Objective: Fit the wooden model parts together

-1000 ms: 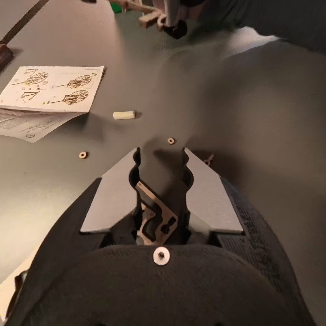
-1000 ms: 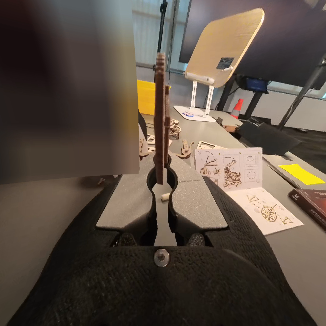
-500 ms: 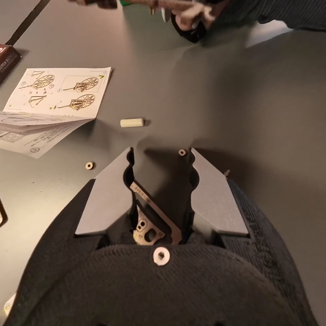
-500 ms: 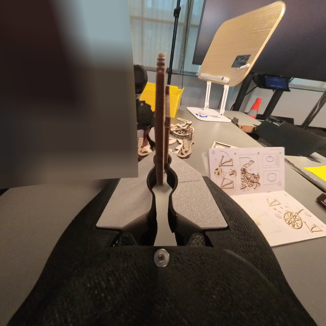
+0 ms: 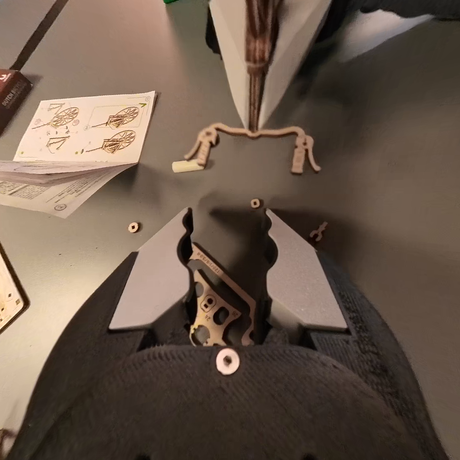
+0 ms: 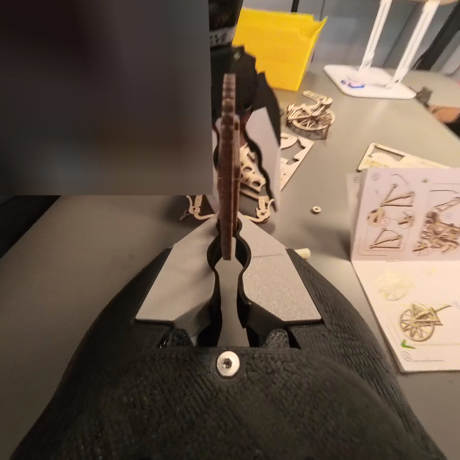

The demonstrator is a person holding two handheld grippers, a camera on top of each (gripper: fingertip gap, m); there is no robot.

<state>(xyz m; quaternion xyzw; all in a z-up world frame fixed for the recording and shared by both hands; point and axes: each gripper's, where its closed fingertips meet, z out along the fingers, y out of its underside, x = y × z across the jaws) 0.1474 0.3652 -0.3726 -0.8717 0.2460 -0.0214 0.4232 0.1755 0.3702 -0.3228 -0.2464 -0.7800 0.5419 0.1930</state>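
On my left I see the open instruction booklet lying flat on the counter. My left claw is spread wide, a flat wooden fret piece resting loose between its fingers. Facing it, my right claw is clamped on the upright wooden model, handlebars pointing toward the left one.

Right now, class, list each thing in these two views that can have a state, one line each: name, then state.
Left gripper: open, holding nothing.
Right gripper: shut on the wooden model.
Wooden model: held upright, edge-on, its handlebar end toward the left gripper.
Instruction booklet: open, lying on the table.
Square-holed washer: loose on the table, just ahead of the left gripper.
Yellow bin: standing at the back; contents hidden.
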